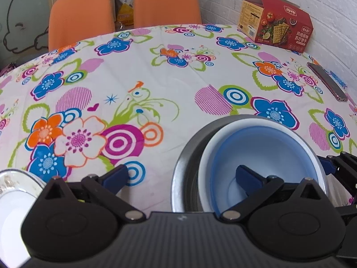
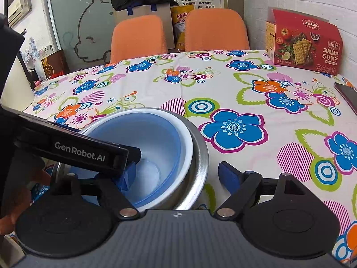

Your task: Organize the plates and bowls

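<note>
Three bowls sit nested on the floral tablecloth: a steel bowl (image 1: 181,163) outermost, a white bowl (image 1: 204,158) inside it, and a blue bowl (image 1: 267,147) innermost. My left gripper (image 1: 180,176) is open and straddles their near wall, with one finger inside the blue bowl and the other outside the steel one. In the right wrist view the same stack shows as the steel bowl (image 2: 198,169) and the blue bowl (image 2: 156,138). My right gripper (image 2: 176,176) is open astride the opposite wall. A gold-patterned plate (image 1: 13,185) lies at the lower left.
A red cracker box (image 1: 276,22) stands at the back right by the white brick wall. A phone (image 1: 325,82) lies near the right edge. Two orange chairs (image 1: 167,2) stand behind the table. A hand (image 2: 13,201) holds the left gripper's black body (image 2: 80,151).
</note>
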`<state>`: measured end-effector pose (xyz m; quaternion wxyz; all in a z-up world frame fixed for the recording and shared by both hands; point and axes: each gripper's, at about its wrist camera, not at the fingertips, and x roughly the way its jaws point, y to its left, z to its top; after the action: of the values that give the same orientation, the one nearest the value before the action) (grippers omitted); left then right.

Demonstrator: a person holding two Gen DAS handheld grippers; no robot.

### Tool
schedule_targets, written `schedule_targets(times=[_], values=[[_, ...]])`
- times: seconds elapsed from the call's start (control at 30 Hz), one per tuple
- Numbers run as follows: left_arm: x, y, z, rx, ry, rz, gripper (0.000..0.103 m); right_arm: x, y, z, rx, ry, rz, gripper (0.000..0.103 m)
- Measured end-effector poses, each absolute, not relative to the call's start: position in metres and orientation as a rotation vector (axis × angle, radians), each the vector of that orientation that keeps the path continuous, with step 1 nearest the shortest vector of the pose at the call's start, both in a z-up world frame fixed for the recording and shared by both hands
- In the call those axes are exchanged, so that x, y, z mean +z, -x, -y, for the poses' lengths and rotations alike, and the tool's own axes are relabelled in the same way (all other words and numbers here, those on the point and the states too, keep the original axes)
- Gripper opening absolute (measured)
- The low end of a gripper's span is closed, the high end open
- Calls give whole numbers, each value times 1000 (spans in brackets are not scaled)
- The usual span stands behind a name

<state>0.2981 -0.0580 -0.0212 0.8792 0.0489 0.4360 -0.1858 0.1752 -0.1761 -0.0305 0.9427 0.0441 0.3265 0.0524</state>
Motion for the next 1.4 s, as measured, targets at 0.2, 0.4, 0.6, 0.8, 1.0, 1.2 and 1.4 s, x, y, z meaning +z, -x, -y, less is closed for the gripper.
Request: schedule_targets(times=[0.2,0.4,0.6,0.8,1.0,1.2,1.4], values=[[-21,-298,58,-388,-102,-905,103,-29,-177,174,101,-82,-685,68],[-21,-298,58,-386,-105,-915,103,-30,-176,177,136,-71,-675,65],[-21,-295,58,-398,-113,-919,103,-29,-171,176,149,-75,-682,62],[-17,-292,59,-420,-96,-907,83,-28,-170,171,173,-98,-672,48],[-11,-284,67,-463,-60,-915,59,-27,-168,161,167,-142,-673,52],[7,-283,67,-483,16,-934,51,-8,-155,160,132,-132,-638,53],[29,-264,70,-498,12,-871,52,11,-140,162,119,-119,-600,55]])
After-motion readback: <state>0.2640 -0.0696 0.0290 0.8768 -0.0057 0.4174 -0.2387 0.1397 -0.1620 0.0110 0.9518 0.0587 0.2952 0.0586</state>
